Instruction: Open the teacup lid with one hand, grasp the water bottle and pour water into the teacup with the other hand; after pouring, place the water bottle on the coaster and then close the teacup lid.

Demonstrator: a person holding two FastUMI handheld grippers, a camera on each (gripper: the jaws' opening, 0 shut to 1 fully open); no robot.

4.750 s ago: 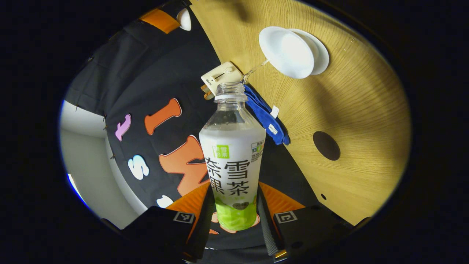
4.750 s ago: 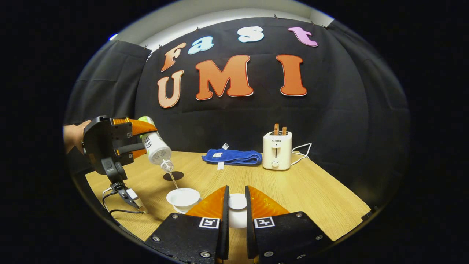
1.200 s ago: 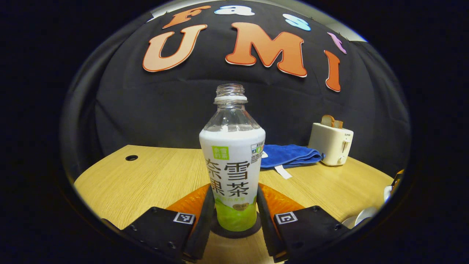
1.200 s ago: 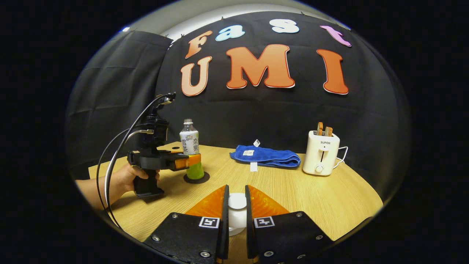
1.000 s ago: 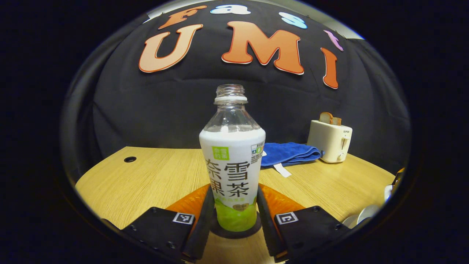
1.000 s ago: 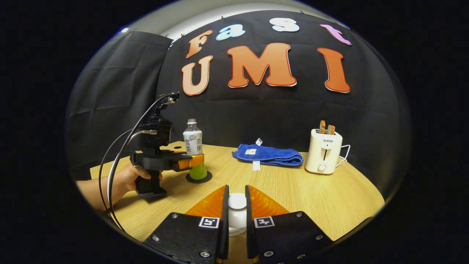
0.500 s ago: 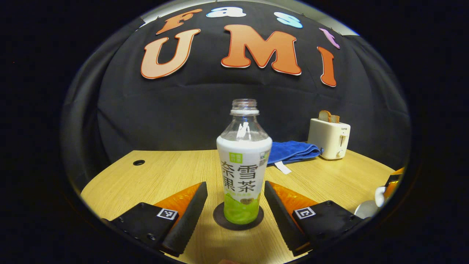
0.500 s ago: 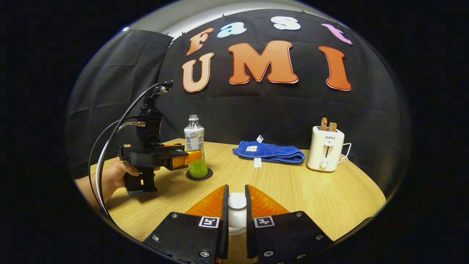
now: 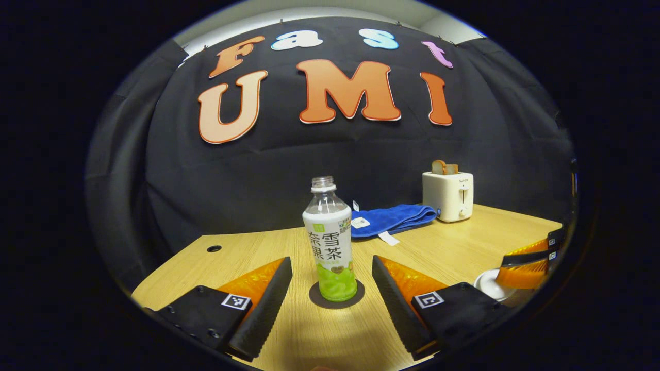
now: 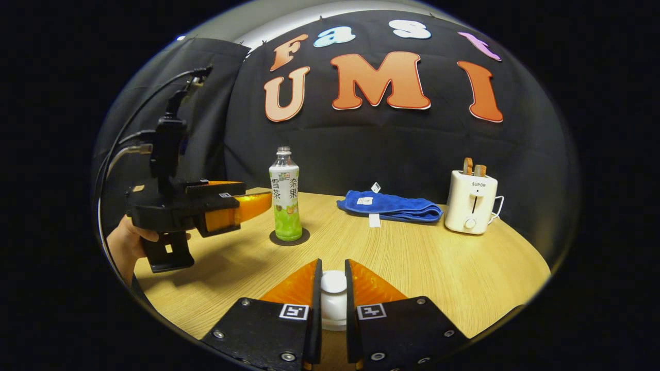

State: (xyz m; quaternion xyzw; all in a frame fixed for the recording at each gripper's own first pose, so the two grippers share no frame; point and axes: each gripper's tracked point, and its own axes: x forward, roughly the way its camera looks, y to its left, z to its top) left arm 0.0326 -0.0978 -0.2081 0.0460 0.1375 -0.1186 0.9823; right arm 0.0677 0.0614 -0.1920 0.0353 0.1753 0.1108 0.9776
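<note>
The water bottle (image 9: 330,242) (image 10: 285,196), uncapped with a white and green label, stands upright on the dark round coaster (image 9: 317,298) (image 10: 301,238). My left gripper (image 9: 330,260) (image 10: 242,206) is open and drawn back from the bottle, which stands apart between and beyond its fingers. My right gripper (image 10: 332,263) is shut on the knob of the white teacup lid (image 10: 334,304). In the left gripper view the right gripper (image 9: 526,260) hovers at the right edge just above the white teacup (image 9: 487,286).
A folded blue towel (image 10: 390,204) (image 9: 394,218) and a white toaster (image 10: 471,202) (image 9: 447,195) with bread in it stand at the back of the wooden table (image 10: 412,257). A hand (image 10: 124,242) holds the left gripper. A small hole (image 9: 213,249) is at the table's far left.
My left gripper has opened off the bottle and pulled back towards the person; the bottle now stands free on the coaster. The right gripper has kept its hold on the lid.
</note>
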